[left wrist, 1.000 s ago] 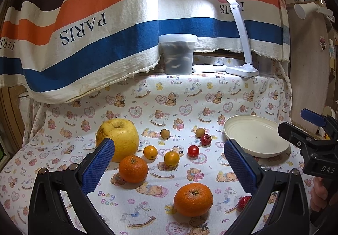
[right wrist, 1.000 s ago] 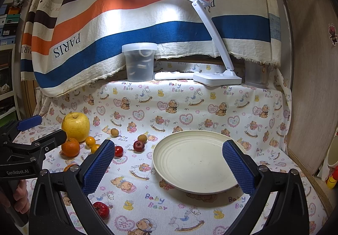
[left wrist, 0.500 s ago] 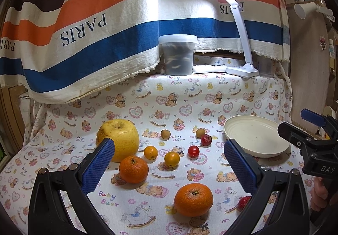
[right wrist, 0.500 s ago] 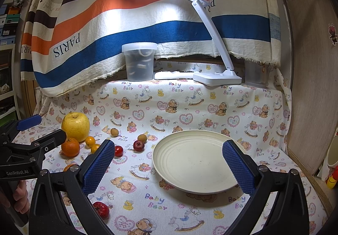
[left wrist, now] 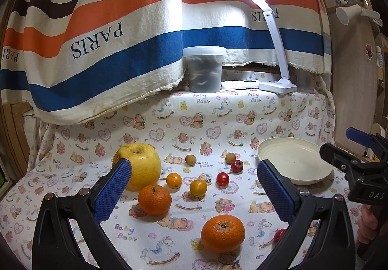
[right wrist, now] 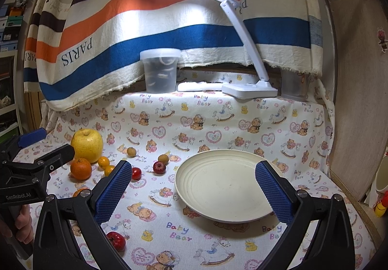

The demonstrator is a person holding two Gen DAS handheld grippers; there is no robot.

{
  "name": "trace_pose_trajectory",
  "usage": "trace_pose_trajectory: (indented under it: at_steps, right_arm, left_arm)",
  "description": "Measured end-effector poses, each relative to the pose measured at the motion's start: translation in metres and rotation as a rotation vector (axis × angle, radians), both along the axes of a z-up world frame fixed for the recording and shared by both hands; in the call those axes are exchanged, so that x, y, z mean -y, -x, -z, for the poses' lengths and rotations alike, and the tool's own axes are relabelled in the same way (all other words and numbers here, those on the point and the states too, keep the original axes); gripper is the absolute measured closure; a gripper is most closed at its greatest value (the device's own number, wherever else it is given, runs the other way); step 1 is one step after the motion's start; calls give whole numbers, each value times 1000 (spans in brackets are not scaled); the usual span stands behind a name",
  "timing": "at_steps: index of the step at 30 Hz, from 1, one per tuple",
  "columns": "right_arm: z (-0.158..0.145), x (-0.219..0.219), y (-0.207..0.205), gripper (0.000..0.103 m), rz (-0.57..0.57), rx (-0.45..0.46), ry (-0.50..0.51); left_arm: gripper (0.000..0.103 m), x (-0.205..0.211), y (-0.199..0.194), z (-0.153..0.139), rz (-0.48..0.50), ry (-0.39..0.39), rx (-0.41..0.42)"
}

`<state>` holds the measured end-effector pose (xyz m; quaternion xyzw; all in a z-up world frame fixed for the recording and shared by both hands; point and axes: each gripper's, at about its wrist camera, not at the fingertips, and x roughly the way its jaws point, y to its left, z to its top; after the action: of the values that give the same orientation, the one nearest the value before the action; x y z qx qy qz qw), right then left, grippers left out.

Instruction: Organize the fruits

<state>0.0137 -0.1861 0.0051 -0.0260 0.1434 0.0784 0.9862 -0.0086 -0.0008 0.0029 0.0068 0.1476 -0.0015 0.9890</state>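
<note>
Clearly nothing has gone onto the cream plate [right wrist: 219, 185] yet; it sits bare at the right of the counter [right wrist: 169, 219] under my right gripper [right wrist: 194, 191], whose jaws are spread wide and hold nothing. The fruit is all to the left of it on the bear-print cloth: the big yellow apple [left wrist: 139, 165] furthest left, an orange [left wrist: 154, 199] just in front of it and seemingly touching it, a second orange [left wrist: 222, 233] nearer to me, then two small yellow-orange fruits [left wrist: 173, 180], a red cherry tomato [left wrist: 222, 178], a dark red berry [left wrist: 237, 165] and two little brown fruits [left wrist: 190, 159] further back; another red fruit [right wrist: 116, 241] lies close by my right jaws. My left gripper [left wrist: 194, 194] hangs above the oranges, jaws spread just as wide, empty, pointing forward and slightly down. I think the risks lie in roundness: if I close off-centre on an orange it may squirt out and roll into the small fruits, scattering them, and the apple looks almost too broad for my spread. Squeezing the tomato hard could burst it. A fruit dropped from height could roll off the shallow plate. Each hand [left wrist: 366, 224] grips its handle low, both tools roughly level.
</note>
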Motion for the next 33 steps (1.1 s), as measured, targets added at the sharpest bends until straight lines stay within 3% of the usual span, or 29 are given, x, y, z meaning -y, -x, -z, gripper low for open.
trace_pose_trajectory:
  at_steps: [13, 21, 33]
  right_arm:
    - [0, 1, 1, 1, 5, -3, 2]
    - [0, 2, 1, 1, 10, -3, 0]
    - [0, 2, 0, 1, 8, -4, 1]
  left_arm:
    - [0, -4, 0, 1, -22, 12, 6]
    - [0, -12, 9, -4, -40, 35, 64]
    - [0, -12, 7, -4, -30, 56, -3]
